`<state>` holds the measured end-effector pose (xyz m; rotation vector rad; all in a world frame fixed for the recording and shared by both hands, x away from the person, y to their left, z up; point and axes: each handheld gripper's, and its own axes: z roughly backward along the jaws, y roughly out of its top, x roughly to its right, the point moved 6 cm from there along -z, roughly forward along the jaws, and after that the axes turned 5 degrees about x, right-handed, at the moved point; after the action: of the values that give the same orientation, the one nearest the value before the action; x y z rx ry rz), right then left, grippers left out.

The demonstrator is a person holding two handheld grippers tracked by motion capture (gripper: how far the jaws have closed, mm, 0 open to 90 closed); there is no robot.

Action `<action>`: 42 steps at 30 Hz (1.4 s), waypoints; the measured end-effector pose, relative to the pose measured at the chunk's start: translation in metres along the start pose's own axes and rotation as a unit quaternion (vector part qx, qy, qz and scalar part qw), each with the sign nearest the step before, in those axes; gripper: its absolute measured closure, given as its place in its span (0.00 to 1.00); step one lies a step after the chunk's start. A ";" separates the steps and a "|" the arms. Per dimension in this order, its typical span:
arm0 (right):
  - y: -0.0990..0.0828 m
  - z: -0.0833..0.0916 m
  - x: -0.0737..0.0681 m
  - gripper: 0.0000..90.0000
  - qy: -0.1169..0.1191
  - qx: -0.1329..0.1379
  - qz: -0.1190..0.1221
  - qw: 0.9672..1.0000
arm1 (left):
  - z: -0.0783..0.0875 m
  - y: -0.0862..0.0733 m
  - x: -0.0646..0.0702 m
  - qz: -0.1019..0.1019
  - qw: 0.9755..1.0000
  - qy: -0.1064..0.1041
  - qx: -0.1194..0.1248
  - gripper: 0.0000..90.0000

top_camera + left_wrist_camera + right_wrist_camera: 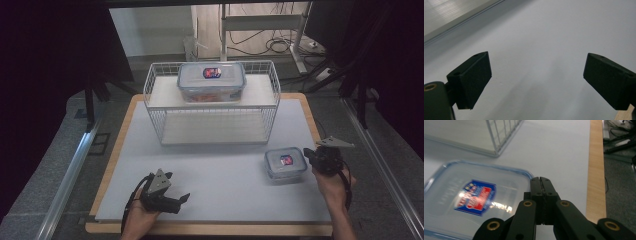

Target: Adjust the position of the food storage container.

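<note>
The right gripper [541, 180] has its jaws pressed flat together with nothing between them, its tip poised just over the near corner of the small lidded food container [471, 197]. In the high view that container [285, 164] sits on the white table mat [210, 165], just beside the right gripper [309, 154] and well in front of the wire shelf rack [212, 102], whose upper tier carries a larger lidded container [211, 81].

With its jaws together the tool can only nudge: a push at one corner would probably spin the light box or slide it across the smooth mat, and pressing down on the lid edge might tip it.

The left gripper [536, 82], jaws spread wide over bare mat, holds nothing. Seen from above, it [182, 199] rests well apart from the box, too far to steady it.
</note>
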<state>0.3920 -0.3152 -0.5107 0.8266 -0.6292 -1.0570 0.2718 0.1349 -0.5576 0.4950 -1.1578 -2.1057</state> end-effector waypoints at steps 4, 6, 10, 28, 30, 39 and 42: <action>-0.009 -0.007 0.005 0.99 -0.005 -0.024 -0.004 1.000 | 0.000 0.000 0.000 0.004 1.000 -0.001 0.001 0.09; -0.013 -0.009 0.006 0.99 -0.001 -0.034 -0.011 0.999 | 0.000 0.000 -0.001 0.008 1.000 -0.003 0.003 0.09; -0.017 -0.008 0.006 1.00 0.000 -0.035 -0.017 0.999 | 0.000 -0.001 -0.002 0.014 1.000 -0.005 0.007 0.09; -0.014 -0.014 -0.040 1.00 0.066 -0.045 0.000 0.997 | -0.001 0.000 -0.003 0.028 1.000 -0.010 0.011 0.09; -0.013 -0.015 -0.047 1.00 0.073 -0.045 0.005 0.996 | -0.001 0.000 -0.003 0.028 1.000 -0.010 0.011 0.09; -0.010 -0.020 -0.077 1.00 0.106 -0.048 0.027 0.993 | -0.004 0.001 -0.002 0.030 0.999 -0.012 0.013 0.09; -0.009 -0.021 -0.085 1.00 0.116 -0.050 0.030 0.992 | -0.004 0.002 -0.002 0.034 0.999 -0.014 0.014 0.09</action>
<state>0.3720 -0.2330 -0.5350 0.8228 -0.3998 -0.9142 0.2760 0.1330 -0.5578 0.4330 -1.2054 -2.0467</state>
